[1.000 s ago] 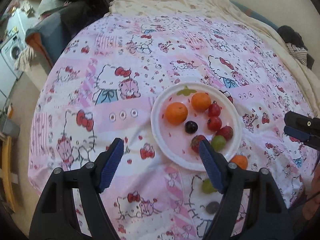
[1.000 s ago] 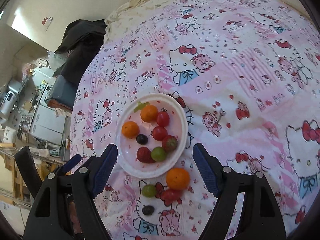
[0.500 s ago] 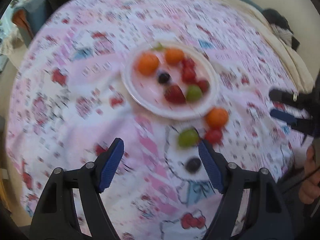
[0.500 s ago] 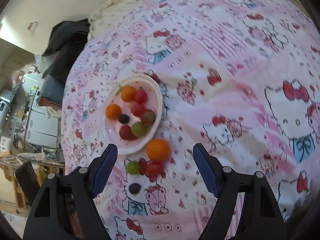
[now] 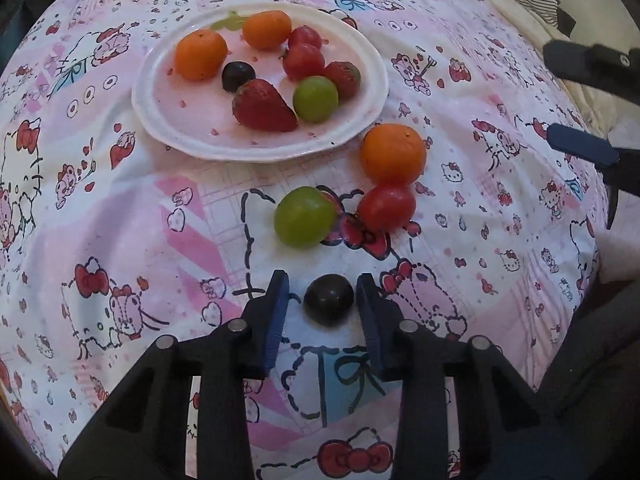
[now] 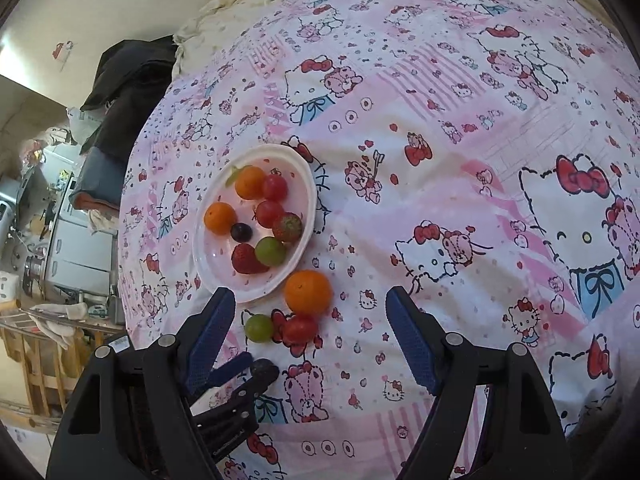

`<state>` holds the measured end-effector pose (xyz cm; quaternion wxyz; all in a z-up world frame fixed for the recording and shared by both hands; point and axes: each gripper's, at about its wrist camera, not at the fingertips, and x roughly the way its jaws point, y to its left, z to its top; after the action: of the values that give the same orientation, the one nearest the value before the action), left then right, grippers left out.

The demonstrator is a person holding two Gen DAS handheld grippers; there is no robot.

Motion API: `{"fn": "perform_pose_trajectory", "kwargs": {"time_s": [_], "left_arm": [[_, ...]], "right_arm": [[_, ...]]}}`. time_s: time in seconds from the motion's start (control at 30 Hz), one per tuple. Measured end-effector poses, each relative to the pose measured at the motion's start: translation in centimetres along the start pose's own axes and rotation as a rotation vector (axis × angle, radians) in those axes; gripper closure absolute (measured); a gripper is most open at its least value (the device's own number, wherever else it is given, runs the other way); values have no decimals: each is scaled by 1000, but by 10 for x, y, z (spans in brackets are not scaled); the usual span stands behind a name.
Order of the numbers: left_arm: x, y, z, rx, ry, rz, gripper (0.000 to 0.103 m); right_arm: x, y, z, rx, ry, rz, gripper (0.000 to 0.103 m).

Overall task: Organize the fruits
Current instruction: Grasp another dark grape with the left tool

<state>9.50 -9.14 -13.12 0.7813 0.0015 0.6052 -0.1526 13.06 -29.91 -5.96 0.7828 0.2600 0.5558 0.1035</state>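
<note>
A dark grape (image 5: 329,299) lies on the patterned bedsheet between the blue pads of my left gripper (image 5: 323,280). Its jaws are closing, with a thin gap still showing on each side of the grape. Beyond it lie a green grape (image 5: 305,216), a red tomato (image 5: 386,208) and an orange (image 5: 393,154), loose on the sheet. The white plate (image 5: 256,152) behind them holds two oranges, tomatoes, strawberries, a green grape and a dark grape. My right gripper (image 6: 310,294) hangs open and empty above the loose orange (image 6: 308,292), pointing down.
The bed is covered by a pink cartoon-cat sheet (image 6: 440,160). Dark clothes (image 6: 128,80) are piled at its far corner, and the bed's edge drops to a cluttered floor with white appliances (image 6: 76,248) on the left of the right wrist view.
My left gripper has come down and moved past the plate to the loose fruit, and its jaws have narrowed around the dark grape. The right gripper has shifted slightly and stays open.
</note>
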Motion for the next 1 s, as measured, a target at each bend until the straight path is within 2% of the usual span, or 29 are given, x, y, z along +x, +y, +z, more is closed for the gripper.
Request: {"fn": "perform_pose_trajectory", "kwargs": {"time_s": [0.03,0.07,0.1,0.3,0.47,0.7,0.9,1.0], "left_arm": [[1,-1,0,3,2,-3,74],[3,0,1,2,11,-17,82],[5,1,1,-6,15,-24,83],[-2,3,0,-5,13,-37,84],[-30,11,-1,-11,-28,-24,85],[-76,42,-3,-115,-115,18,85],[-84,58,-3,-147,-161,72,85],[-83,62,-4,-148,-171,92,85]], "right_arm": [[1,1,0,-4,0,-2,23],[1,2,0,-8,0,-5,23],[2,2,0,-12,2,-8,23],[8,6,-2,-32,16,-18,23],[13,3,-1,-28,24,-25,23],[52,5,1,-3,131,-24,23],[101,41,-5,-235,181,-190,30],[123,47,-11,-290,212,-253,33]]}}
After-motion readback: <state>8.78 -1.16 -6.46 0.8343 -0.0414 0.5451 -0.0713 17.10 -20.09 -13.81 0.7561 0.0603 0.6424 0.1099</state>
